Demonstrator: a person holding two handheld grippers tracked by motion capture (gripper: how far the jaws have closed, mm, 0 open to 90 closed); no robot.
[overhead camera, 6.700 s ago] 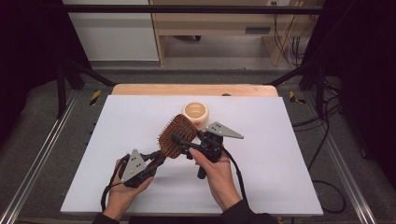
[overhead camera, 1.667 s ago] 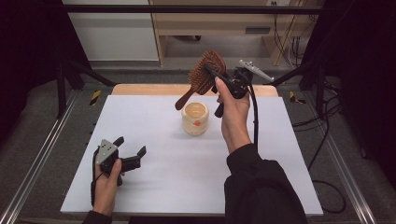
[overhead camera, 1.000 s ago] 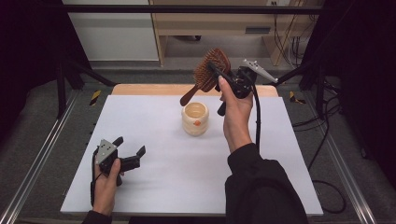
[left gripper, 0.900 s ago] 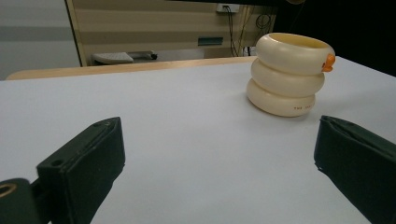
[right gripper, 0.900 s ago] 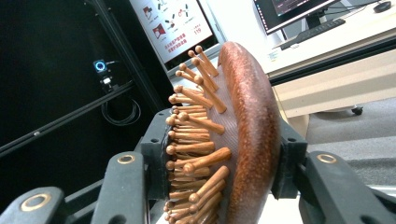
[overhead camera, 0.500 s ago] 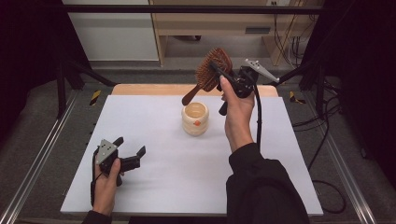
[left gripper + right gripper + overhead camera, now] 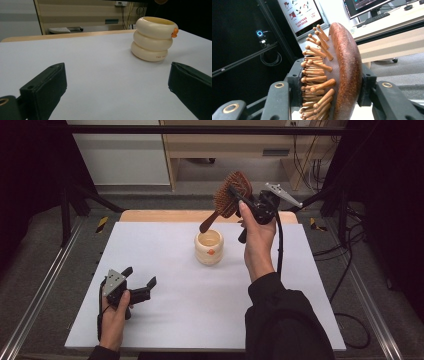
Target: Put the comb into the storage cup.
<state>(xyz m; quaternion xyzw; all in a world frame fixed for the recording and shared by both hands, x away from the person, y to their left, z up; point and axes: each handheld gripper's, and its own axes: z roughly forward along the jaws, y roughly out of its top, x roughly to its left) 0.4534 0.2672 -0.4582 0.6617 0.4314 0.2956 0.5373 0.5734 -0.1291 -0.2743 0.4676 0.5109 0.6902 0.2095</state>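
From the high view, the wooden hairbrush [image 7: 231, 195] is seen raised above the cream ringed cup [image 7: 209, 247], its handle slanting down toward the cup's mouth. In the right gripper view, the right gripper [image 7: 329, 90] is shown clamped across the brush head, bristles against one pad. The left gripper [image 7: 137, 282], resting on the white table [image 7: 165, 320], is held wide open, with nothing between its jaws.

Since the first picture, your right gripper [image 7: 239, 199] has lifted the hairbrush [image 7: 231, 195], clamped between its jaws; your left gripper [image 7: 138, 281] released it.
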